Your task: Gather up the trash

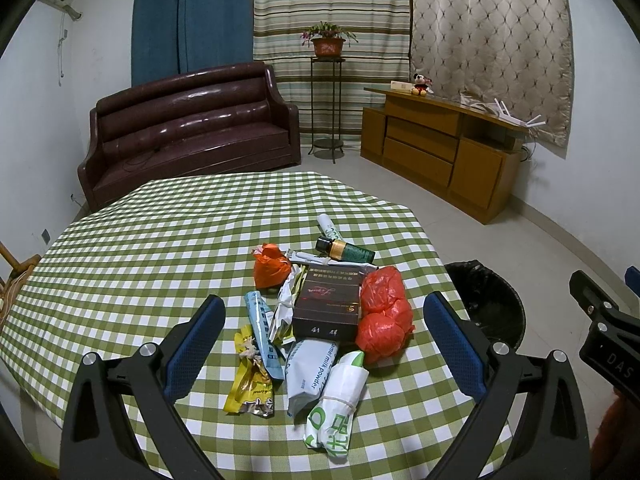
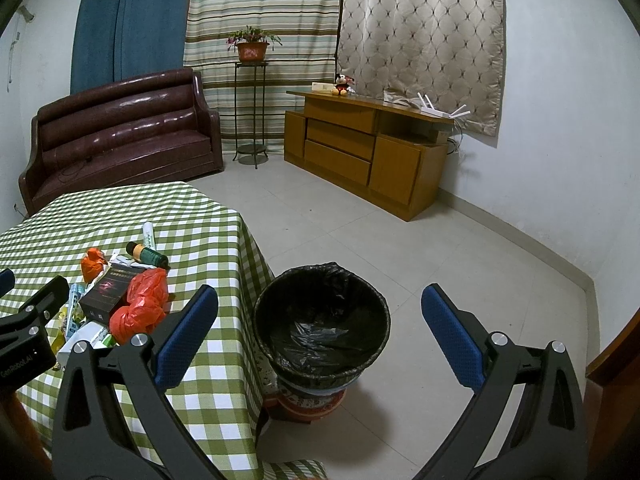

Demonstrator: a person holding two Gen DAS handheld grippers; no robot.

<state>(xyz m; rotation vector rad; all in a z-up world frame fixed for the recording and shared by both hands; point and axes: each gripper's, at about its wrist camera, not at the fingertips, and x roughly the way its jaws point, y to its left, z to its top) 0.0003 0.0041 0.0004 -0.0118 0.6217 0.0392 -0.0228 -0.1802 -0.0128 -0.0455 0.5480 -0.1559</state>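
Ahead, trash pile (image 1: 320,320) between left claw (image 1: 324,340) fingers (spread); bin (image 2: 322,320) beside.

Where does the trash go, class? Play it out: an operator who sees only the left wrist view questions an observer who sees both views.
Operator: I see just part of a bin past the table. Is anything in it?
Observer: The right wrist view looks down into it. Only the black liner shows, with no trash inside.
Operator: What does it stand on?
Observer: A red patterned base on the floor, close beside the hanging tablecloth.
Operator: And the right gripper?
Observer: Its fingers are spread open, holding nothing, pointed at the bin.
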